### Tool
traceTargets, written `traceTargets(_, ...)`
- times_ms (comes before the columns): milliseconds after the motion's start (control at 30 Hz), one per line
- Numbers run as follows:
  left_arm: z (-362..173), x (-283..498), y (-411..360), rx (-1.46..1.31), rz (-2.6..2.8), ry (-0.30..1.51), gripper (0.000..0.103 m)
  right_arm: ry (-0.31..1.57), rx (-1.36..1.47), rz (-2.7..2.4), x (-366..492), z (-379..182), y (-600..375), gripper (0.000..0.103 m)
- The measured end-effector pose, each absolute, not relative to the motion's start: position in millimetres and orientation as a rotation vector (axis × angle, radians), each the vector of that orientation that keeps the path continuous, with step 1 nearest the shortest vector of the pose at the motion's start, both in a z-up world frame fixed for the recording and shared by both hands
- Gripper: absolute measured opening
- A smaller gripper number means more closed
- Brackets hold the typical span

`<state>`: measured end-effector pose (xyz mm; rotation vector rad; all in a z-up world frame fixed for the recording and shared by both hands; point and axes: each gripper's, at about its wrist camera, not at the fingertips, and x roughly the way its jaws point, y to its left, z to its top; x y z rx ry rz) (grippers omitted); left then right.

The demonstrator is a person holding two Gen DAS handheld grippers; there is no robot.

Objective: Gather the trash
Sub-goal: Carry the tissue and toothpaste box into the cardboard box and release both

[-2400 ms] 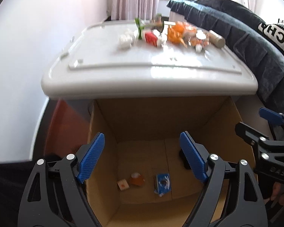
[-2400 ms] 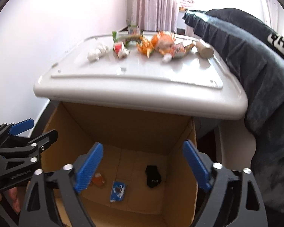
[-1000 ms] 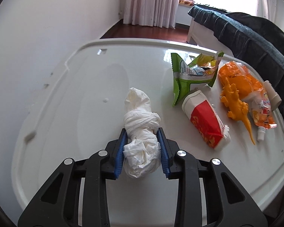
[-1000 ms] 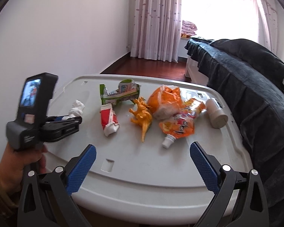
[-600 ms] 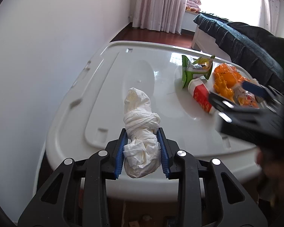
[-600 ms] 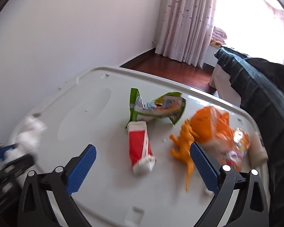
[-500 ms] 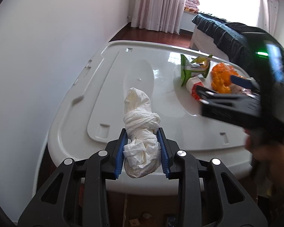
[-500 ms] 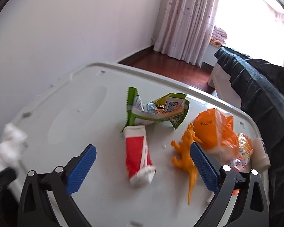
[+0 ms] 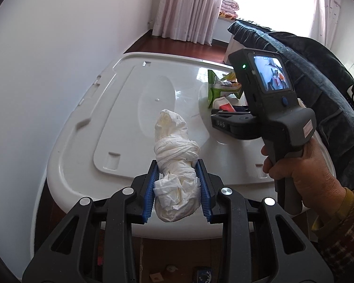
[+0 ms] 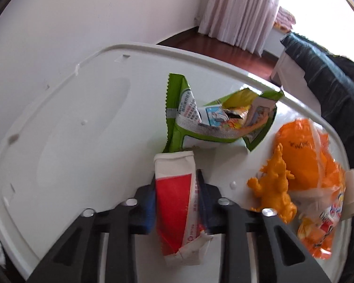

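My left gripper [image 9: 177, 189] is shut on a knotted white tissue wad [image 9: 174, 165] and holds it over the near edge of the white lid [image 9: 120, 108], above the cardboard box [image 9: 177, 259]. My right gripper [image 10: 174, 202] is shut on a red and white carton [image 10: 174, 202] that lies on the lid [image 10: 82, 127]. The right gripper also shows in the left wrist view [image 9: 233, 118], reaching into the trash pile.
On the lid lie a green snack wrapper [image 10: 200, 122], an orange toy dinosaur [image 10: 273, 184], an orange bag [image 10: 304, 151] and an orange pouch [image 10: 318, 231]. A dark blanket [image 9: 318, 89] covers the sofa on the right. A white wall runs along the left.
My left gripper has pulled back with the tissue wad toward the lid's near edge. My right gripper has moved in over the lid and closed on the red and white carton.
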<state>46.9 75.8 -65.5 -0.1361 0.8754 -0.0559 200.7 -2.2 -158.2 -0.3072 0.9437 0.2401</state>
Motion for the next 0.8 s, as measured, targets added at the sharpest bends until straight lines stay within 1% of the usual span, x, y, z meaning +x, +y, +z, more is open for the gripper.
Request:
traceTargets(267,-66.4,39.1,67.2,-0.112,-0.084,0.877,0.031,0.857,-0.252,0.262,146.0,-122.6,-16.9,0.028)
traceTargets(433,-56.4,12.5,54.5,-0.092,-0.116,0.857,0.031,0.811,-0.241,0.259,84.7,-90.7,-39.5,0.028)
traceTargets(533,-59.7,-10.2,49.1,-0.092,-0.137,0.871,0.031,0.810,-0.232,0.252,43.8,-81.4,-56.4,0.028)
traceTargets(667,-75.7,-39.3,36.5,-0.066,-0.163,0.916,0.031,0.850,-0.218,0.234,-9.3,-89.1,-79.1,0.028)
traceTargets(800,-100.3,-59.3,22.1,-0.046,-0.191,0.981,0.031,0.934,-0.193,0.203,-48.7,-116.1,-99.9,0.028)
